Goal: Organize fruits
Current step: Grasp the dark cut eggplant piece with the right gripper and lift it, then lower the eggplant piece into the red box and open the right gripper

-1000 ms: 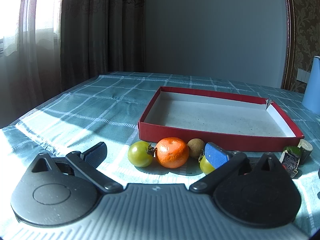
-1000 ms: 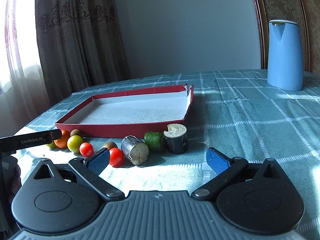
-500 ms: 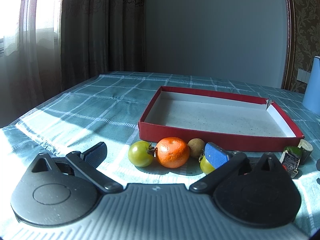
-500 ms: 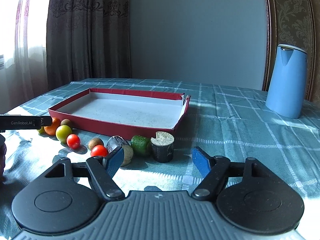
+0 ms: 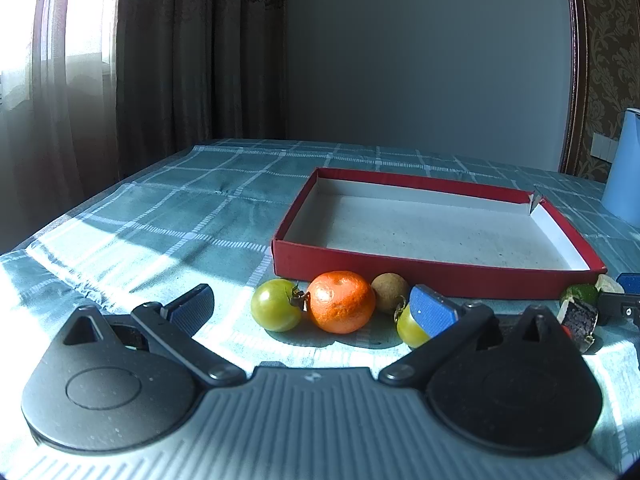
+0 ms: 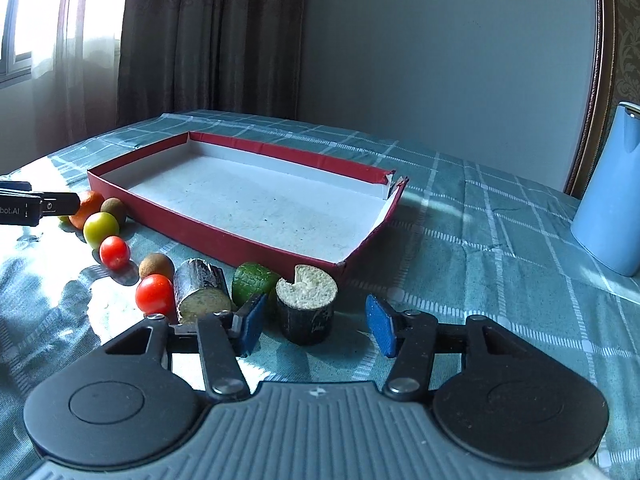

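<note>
A shallow red box [image 5: 420, 272] [image 6: 224, 236] lies on the checked tablecloth. In front of it stands a row of fruit: a green tomato [image 5: 276, 305], an orange mandarin [image 5: 342, 307], a brown longan [image 5: 389, 298], a second green tomato [image 5: 409, 326] partly behind my finger. My left gripper [image 5: 311, 310] is open, low before the mandarin. My right gripper [image 6: 315, 323] is open, with an upright dark sugarcane piece [image 6: 306, 304] between its fingers, untouched. Beside it lie a green piece [image 6: 254, 282], a lying cane piece [image 6: 200, 294], two red tomatoes [image 6: 154, 293] [image 6: 114, 252] and a longan [image 6: 156, 266].
A blue kettle [image 6: 610, 192] stands at the right on the table. Curtains and a window are at the left, a grey wall behind. The left gripper's finger [image 6: 36, 208] shows at the right wrist view's left edge.
My right gripper has moved forward and down toward the upright cane piece, which now sits between its fingers. The left gripper has hardly moved.
</note>
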`<state>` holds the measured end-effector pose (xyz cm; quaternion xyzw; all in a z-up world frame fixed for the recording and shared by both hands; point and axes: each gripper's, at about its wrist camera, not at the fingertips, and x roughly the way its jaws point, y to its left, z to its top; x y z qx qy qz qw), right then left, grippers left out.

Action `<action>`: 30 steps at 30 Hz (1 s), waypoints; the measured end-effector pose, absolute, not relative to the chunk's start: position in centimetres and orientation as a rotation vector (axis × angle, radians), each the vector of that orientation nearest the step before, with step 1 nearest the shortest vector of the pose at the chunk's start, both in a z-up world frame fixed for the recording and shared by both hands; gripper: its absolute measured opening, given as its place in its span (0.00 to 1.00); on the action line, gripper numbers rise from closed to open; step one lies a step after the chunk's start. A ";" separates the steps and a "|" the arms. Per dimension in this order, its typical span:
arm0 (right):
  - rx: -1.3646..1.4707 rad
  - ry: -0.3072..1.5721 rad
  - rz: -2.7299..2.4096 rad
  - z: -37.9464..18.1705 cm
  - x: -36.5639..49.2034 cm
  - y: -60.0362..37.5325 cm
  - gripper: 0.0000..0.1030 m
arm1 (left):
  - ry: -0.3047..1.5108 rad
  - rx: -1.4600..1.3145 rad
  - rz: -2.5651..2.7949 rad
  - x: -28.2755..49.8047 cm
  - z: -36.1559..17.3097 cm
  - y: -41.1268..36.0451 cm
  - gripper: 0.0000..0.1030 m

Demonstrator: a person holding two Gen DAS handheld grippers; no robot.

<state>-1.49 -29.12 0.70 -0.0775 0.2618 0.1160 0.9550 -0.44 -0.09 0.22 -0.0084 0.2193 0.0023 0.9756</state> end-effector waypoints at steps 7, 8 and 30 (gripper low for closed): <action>-0.143 0.538 0.239 0.9 -1.7 -29.2 0.31 | 0.444 -0.017 0.006 -0.4 0.3 0.0 1.00; -0.129 0.535 0.242 1.1 -2.0 -29.3 0.31 | 0.443 -0.018 0.005 -0.4 0.3 0.0 1.00; -0.064 0.563 0.157 1.9 4.8 -27.8 0.44 | 0.454 -0.032 0.001 -0.2 0.2 0.2 1.00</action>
